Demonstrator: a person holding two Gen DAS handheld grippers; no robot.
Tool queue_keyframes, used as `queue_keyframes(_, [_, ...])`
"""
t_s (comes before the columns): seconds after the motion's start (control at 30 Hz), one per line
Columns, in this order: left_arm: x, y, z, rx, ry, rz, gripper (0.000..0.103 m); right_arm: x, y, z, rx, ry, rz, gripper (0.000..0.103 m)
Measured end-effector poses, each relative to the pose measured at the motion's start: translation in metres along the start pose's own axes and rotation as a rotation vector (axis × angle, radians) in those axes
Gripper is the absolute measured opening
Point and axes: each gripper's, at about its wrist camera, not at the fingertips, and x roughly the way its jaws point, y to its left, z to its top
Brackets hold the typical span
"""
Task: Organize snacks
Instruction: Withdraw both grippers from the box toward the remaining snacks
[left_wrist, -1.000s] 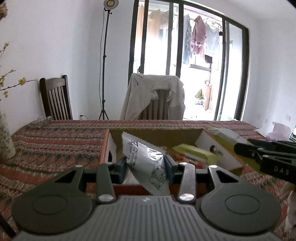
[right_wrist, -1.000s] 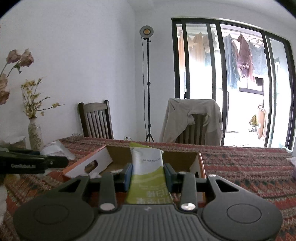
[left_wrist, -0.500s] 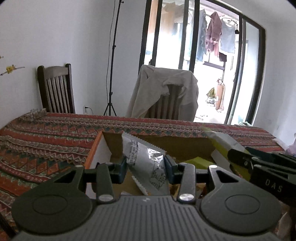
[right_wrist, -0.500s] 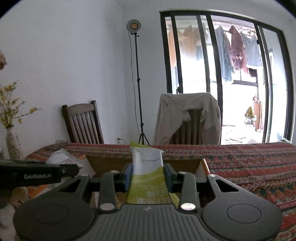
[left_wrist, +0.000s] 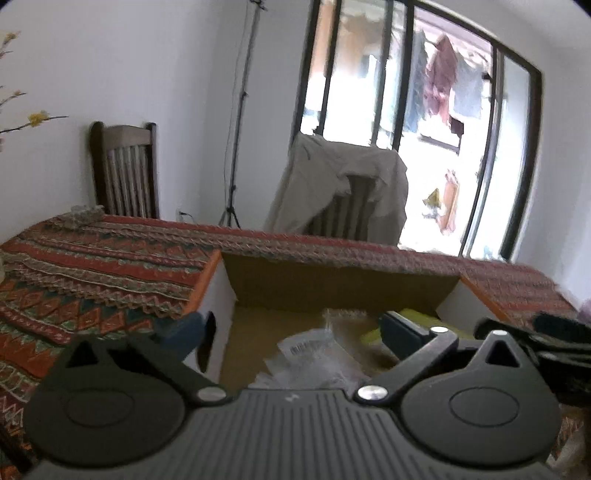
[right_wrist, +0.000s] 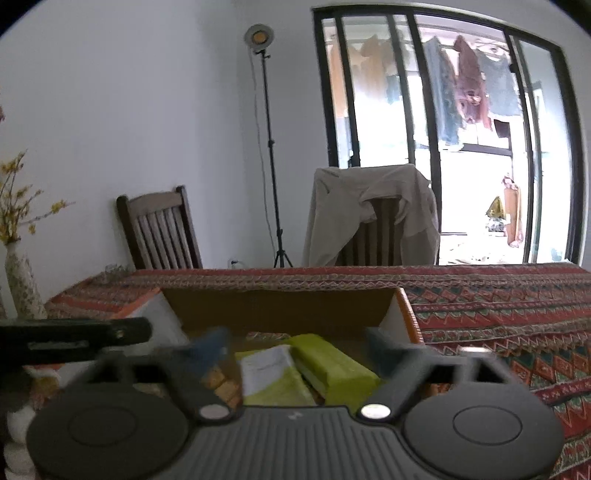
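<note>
Red zigzag-patterned tablecloth (right_wrist: 498, 314), brown cardboard box (right_wrist: 280, 310), yellow-green snack packet (right_wrist: 332, 360), silver wrapper (left_wrist: 314, 350)

Left gripper (left_wrist: 291, 328): a dark grey ribbed body, with two black rounded lobes at its sides, each marked by a faint oval ring. Black link arms run forward from silver round screws to blue-padded fingers (left_wrist: 400, 326). Right gripper (right_wrist: 295, 347): the same build, ribbed grey body, black lobes, silver screws, its blue pads (right_wrist: 210, 347) blurred.
</note>
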Motion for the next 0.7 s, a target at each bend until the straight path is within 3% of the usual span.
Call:
queue_keyframes(0.33, [-0.001,0.002,0.006,-0.022,0.021,0.007,0.103,0.003,-0.002,0.001,-0.003,0.015,-0.029,0.103])
queue_keyframes(0.7, [-0.054,-0.002,0.018,-0.022,-0.029,-0.012,0.103,-0.033,0.005,0.02,-0.025,0.007,-0.095,0.103])
